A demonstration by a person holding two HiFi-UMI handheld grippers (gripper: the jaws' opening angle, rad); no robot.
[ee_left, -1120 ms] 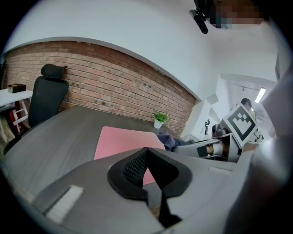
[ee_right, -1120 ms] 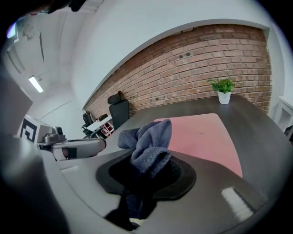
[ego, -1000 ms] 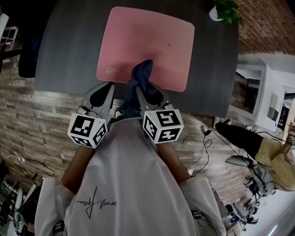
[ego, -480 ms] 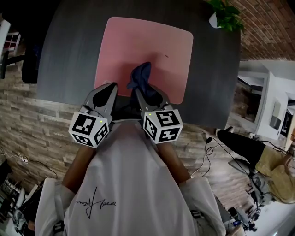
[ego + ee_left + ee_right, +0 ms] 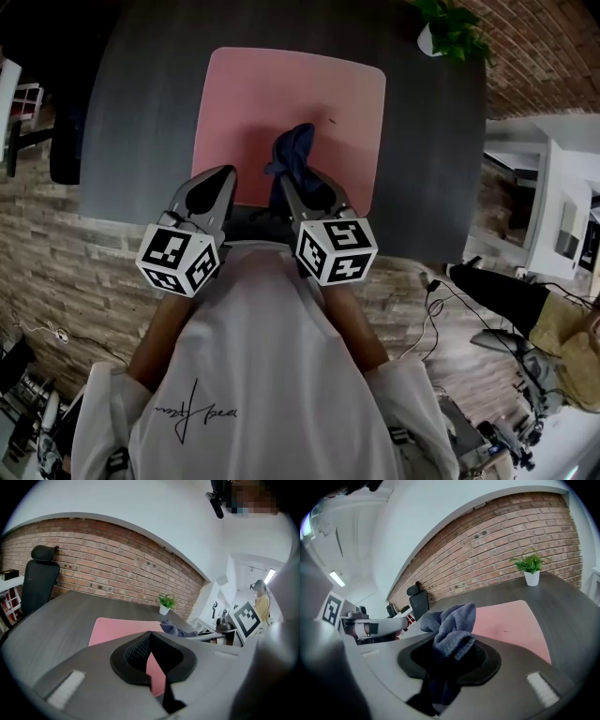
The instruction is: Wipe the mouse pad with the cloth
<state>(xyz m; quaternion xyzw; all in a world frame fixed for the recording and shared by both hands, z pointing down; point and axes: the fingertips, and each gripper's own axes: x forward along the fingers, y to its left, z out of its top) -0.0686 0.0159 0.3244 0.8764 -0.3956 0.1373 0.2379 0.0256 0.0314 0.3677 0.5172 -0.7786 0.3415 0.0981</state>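
Note:
A pink mouse pad point(image 5: 281, 103) lies on the dark grey table point(image 5: 141, 112); it also shows in the left gripper view point(image 5: 117, 629) and the right gripper view point(image 5: 511, 620). My right gripper point(image 5: 302, 180) is shut on a bunched blue-grey cloth point(image 5: 292, 150), which sticks out over the pad's near edge. In the right gripper view the cloth point(image 5: 452, 630) fills the jaws. My left gripper point(image 5: 211, 192) hovers at the pad's near left corner with its jaws together and nothing in them. A small dark speck point(image 5: 330, 120) sits on the pad.
A potted plant point(image 5: 450, 28) stands at the table's far right corner. A black office chair point(image 5: 40, 578) is at the table's left side. A brick wall runs behind the table. White shelving point(image 5: 553, 206) and floor cables point(image 5: 441, 291) are to the right.
Both grippers have edged slightly further over the pad's near edge, the right one carrying the cloth with it. The grip on the cloth is unchanged.

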